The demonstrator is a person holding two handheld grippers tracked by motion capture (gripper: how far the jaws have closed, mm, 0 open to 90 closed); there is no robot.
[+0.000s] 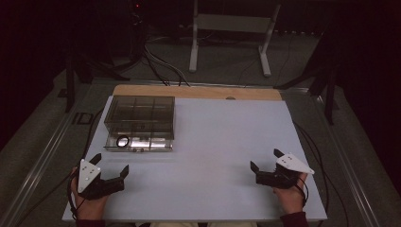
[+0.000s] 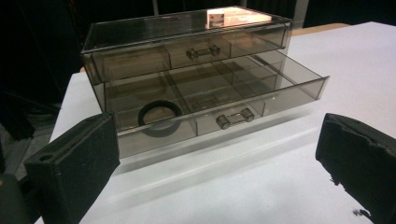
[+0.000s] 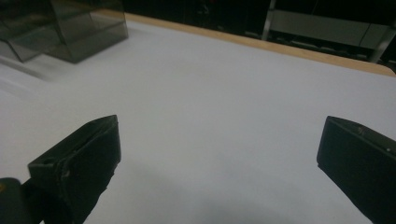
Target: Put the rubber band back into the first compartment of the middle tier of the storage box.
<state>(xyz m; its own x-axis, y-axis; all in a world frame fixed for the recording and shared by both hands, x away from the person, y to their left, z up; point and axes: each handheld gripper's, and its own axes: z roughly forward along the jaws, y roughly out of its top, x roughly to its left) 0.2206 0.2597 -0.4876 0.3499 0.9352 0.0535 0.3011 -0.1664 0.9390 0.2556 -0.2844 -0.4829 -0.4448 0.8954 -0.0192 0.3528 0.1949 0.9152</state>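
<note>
White tabletop seen from above, in a dim room, with a bare wooden strip along its far edge. At the far left of the table, a smoky transparent two-drawer organiser, divided into compartments. Upper drawer pushed in; lower drawer pulled out toward the near side. Inside the lower drawer, in the left front compartment, a black ring lying flat. Small metal bar handle at the middle of the lower drawer's front; a matching handle on the upper drawer. Pale reflection on the organiser's clear lid.

At the near left corner of the table, left gripper held in a hand, grey three-cornered plate on top, jaws spread wide apart and holding nothing, pointed toward the organiser but well short of it. In the left gripper view, two black jaws at the lower corners with bare table between them, the open drawer straight ahead.

At the near right of the table, right gripper held in the other hand, dark red sleeve at the wrist, jaws likewise spread wide and empty, over bare tabletop, well apart from the organiser. In the right gripper view, a corner of the organiser at upper left, white surface elsewhere.

Beyond the table, grey floor, trailing cables and a white metal stand.
</note>
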